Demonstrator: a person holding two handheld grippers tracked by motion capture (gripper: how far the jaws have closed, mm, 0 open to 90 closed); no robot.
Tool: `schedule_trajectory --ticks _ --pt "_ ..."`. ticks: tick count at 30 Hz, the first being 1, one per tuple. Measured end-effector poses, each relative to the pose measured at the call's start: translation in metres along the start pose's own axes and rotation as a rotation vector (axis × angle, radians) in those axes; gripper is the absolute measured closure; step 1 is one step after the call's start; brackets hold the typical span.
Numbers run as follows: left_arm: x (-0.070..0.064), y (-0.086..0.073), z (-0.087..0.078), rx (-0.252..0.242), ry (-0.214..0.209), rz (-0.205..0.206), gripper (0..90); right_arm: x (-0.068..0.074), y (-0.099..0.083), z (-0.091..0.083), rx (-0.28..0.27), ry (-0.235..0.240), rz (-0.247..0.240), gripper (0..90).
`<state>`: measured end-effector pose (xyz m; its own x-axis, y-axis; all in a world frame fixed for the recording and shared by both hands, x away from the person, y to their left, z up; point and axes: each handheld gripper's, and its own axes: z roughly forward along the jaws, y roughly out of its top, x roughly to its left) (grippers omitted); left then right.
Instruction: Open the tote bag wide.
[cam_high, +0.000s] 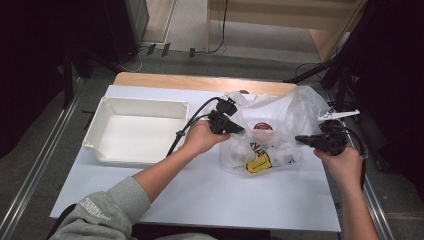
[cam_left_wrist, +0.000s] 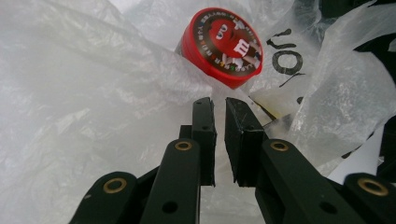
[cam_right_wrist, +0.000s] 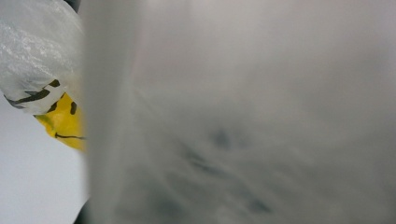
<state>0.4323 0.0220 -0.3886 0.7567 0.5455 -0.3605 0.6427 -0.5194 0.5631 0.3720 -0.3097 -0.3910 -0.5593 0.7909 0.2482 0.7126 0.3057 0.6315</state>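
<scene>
Bag film (cam_right_wrist: 243, 116) is pressed against the right gripper (cam_high: 306, 140), whose grip cannot be told, while the left gripper (cam_left_wrist: 219, 103), nearly clenched, pinches the bag (cam_high: 280, 125) on the table (cam_high: 200, 195), opening judged underway, the tin (cam_left_wrist: 219, 46) next.

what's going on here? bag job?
A person works a clear plastic bag on the white table with two claws. The left claw is at the bag's left edge, jaws nearly closed on the film, near a red round tin inside. The right claw is at the bag's right side; its grip is unclear. A white tray sits left.
</scene>
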Motion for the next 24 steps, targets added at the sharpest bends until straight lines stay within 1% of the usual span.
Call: schedule_trajectory --ticks 4,6,7,8,9,10,11,12,13,18,20,22,24 --pt "0.003 -0.004 0.006 0.006 0.011 0.0 83.4 0.0 -0.004 0.006 -0.006 -0.002 -0.006 90.0" --pt "0.004 -0.006 0.01 0.01 0.019 0.009 83.4 0.001 -0.008 0.013 -0.011 -0.005 -0.028 89.9" --pt "0.004 -0.006 0.01 0.01 0.019 0.009 83.3 0.001 -0.008 0.013 -0.011 -0.005 -0.028 89.9" --pt "0.004 -0.006 0.011 0.018 0.025 0.011 83.4 0.001 -0.011 0.018 -0.008 -0.003 -0.028 89.9" --pt "0.004 -0.007 0.012 0.021 0.024 0.006 83.4 0.001 -0.011 0.018 -0.008 -0.003 -0.028 89.9" --pt "0.004 -0.007 0.013 0.026 0.028 0.01 83.4 0.001 -0.013 0.021 -0.004 -0.003 -0.025 89.9" --pt "0.004 -0.008 0.015 0.028 0.03 0.009 83.4 0.0 -0.014 0.023 -0.003 -0.003 -0.032 89.9" --pt "0.005 -0.008 0.016 0.031 0.034 0.016 83.4 0.0 -0.014 0.023 -0.003 -0.003 -0.032 89.9" --pt "0.005 -0.009 0.017 0.034 0.035 0.011 83.4 0.001 -0.015 0.025 0.0 -0.007 -0.03 89.9" --pt "0.007 -0.011 0.025 0.045 0.041 0.015 83.3 0.0 -0.022 0.034 0.012 -0.01 -0.027 89.3" --pt "0.007 -0.011 0.026 0.043 0.042 0.013 83.3 -0.001 -0.024 0.036 0.006 -0.012 -0.017 89.8" --pt "0.009 -0.013 0.029 0.03 0.037 0.007 83.3 -0.001 -0.026 0.037 0.004 -0.01 -0.013 90.0" --pt "0.011 -0.016 0.031 0.032 0.037 0.003 83.3 -0.003 -0.031 0.04 -0.001 -0.014 0.0 90.0"
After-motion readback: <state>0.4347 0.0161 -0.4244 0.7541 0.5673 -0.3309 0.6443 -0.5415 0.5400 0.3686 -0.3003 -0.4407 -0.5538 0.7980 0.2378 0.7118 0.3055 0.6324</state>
